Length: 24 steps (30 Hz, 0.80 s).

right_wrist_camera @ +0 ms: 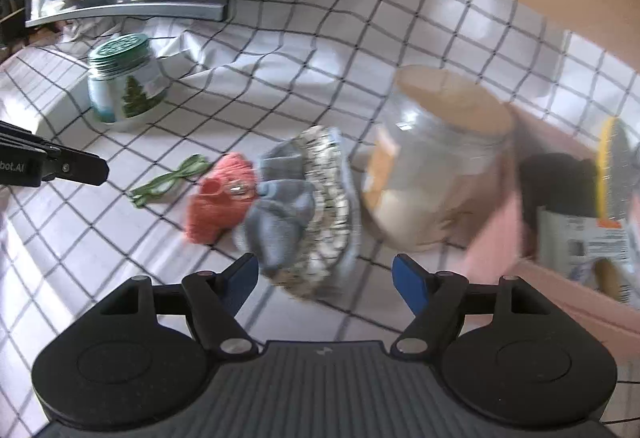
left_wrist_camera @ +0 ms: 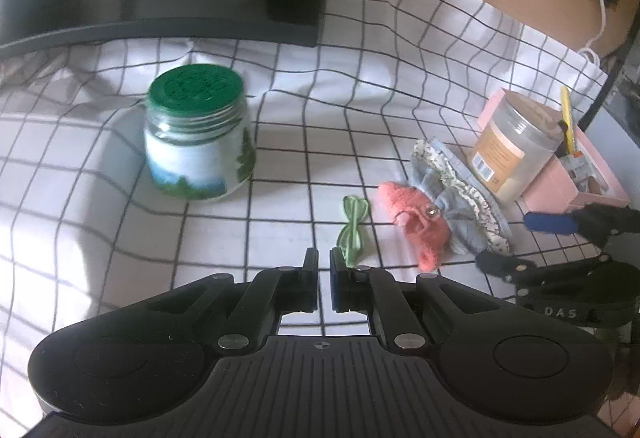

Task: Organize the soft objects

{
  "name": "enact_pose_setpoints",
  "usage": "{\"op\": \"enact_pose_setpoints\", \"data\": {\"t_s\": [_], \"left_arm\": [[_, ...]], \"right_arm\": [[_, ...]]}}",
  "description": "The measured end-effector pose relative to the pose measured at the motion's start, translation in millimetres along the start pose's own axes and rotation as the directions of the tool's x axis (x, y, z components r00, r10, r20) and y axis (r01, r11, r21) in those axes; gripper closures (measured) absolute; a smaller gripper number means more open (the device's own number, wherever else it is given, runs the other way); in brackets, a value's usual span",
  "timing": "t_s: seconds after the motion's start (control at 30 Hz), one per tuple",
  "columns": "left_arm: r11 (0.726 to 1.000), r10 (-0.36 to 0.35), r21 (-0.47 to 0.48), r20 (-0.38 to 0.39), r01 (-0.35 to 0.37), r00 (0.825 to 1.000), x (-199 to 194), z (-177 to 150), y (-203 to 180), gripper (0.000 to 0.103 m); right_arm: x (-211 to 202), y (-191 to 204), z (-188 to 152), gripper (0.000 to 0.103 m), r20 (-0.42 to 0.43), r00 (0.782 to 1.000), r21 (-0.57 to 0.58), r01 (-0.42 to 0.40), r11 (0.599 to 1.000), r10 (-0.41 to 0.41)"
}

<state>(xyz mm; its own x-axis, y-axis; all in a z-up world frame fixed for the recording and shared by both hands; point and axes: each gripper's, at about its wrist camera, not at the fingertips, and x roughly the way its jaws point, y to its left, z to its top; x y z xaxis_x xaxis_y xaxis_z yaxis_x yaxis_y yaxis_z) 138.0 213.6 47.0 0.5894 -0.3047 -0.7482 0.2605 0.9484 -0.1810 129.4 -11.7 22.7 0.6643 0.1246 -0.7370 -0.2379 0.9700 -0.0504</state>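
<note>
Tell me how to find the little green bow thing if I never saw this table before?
Start at the jar with the green lid on the checked cloth. To its right, before the pink knitted piece, lies the green ribbon bow, flat and alone. It is thin, looped and pale green; its neighbours are bulky.

"DAS" is read in pale letters on the black body of the right gripper (left_wrist_camera: pixel 560 238). "bot.AI" is read on the left gripper (right_wrist_camera: pixel 52 164). Labels elsewhere are too blurred.
</note>
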Motion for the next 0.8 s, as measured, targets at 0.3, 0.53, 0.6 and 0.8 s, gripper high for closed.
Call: {"op": "enact_pose_setpoints", "data": {"t_s": [0.3,0.53,0.6,0.8], "left_arm": [[0.998,0.03,-0.05,0.016,-0.029,0.999,-13.3,-11.4,9.8,0.095],[0.998,0.022,-0.065,0.04,-0.02,0.999,-16.4,-13.7,9.1,0.095],[0.998,0.015,-0.06,0.043,-0.013,0.999,-12.9,-8.4,4.3,0.095],[0.999,0.002,-0.046,-0.019,-0.003,1.0,14.8,11.3,-16.8,0.091]], "right_arm": [[-11.1,24.3,-2.0,0.028,-0.004,0.988,-0.039,-0.154,0.987,0.154],[-28.2,18.7,0.6,0.028,0.058,0.99,-0.124,-0.123,0.985,0.131],[-26.5,14.8,2.8,0.028,0.06,0.992,-0.117,-0.103,0.988,0.11],[-22.6,6.3,-3.0,0.028,0.03,0.996,-0.09,-0.081,0.993,0.084]]}}
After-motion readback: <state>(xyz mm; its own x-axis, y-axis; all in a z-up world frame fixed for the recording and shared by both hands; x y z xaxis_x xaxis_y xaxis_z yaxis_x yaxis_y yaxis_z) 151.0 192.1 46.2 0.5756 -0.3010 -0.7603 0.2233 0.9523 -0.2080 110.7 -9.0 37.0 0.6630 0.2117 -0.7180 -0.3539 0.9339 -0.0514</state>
